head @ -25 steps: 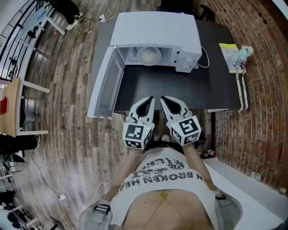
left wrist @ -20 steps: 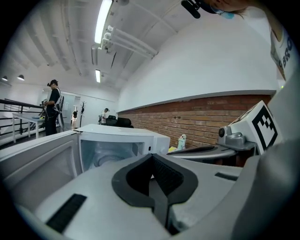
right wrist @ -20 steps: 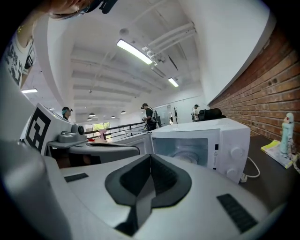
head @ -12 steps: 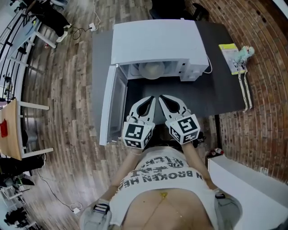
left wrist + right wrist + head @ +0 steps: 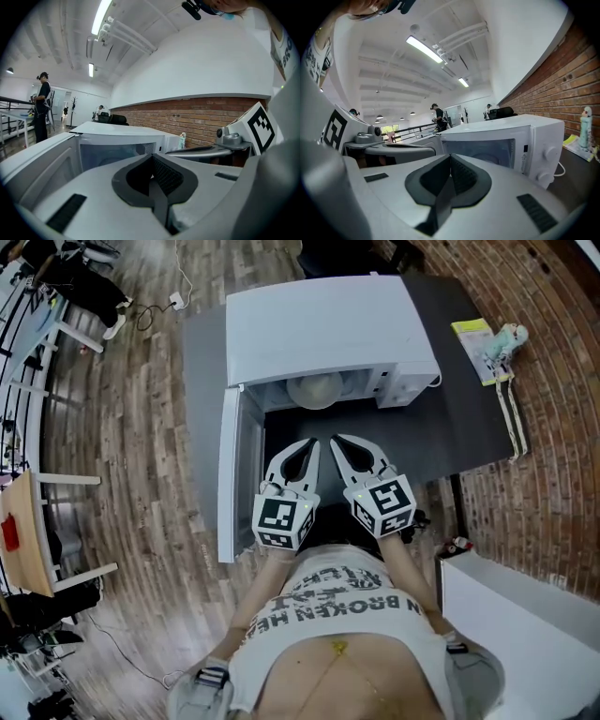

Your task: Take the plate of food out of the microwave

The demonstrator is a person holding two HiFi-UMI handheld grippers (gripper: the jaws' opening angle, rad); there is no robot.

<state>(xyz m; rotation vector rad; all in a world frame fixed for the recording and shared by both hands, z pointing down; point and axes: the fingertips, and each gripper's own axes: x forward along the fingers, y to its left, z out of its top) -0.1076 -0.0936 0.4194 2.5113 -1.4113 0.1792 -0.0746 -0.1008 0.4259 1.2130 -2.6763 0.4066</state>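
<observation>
Head view: the microwave [image 5: 328,324] stood on the desk [image 5: 473,418] with its door [image 5: 234,474] open and the plate of food [image 5: 316,390] still inside; removal had not begun. The left tool [image 5: 307,444] and right tool [image 5: 339,442] hung before the opening.

Left gripper view: the jaws were pressed together, with nothing between them.

Right gripper view: the jaws were likewise closed and empty, and the control knobs [image 5: 547,153] showed plainly.

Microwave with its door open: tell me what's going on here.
A person holds a claw in each hand, facing the white microwave on the dark table. Its door is swung open to the left, and the plate of food sits inside. The left claw and right claw are shut and empty, side by side short of the opening. Nothing is out yet.
</observation>
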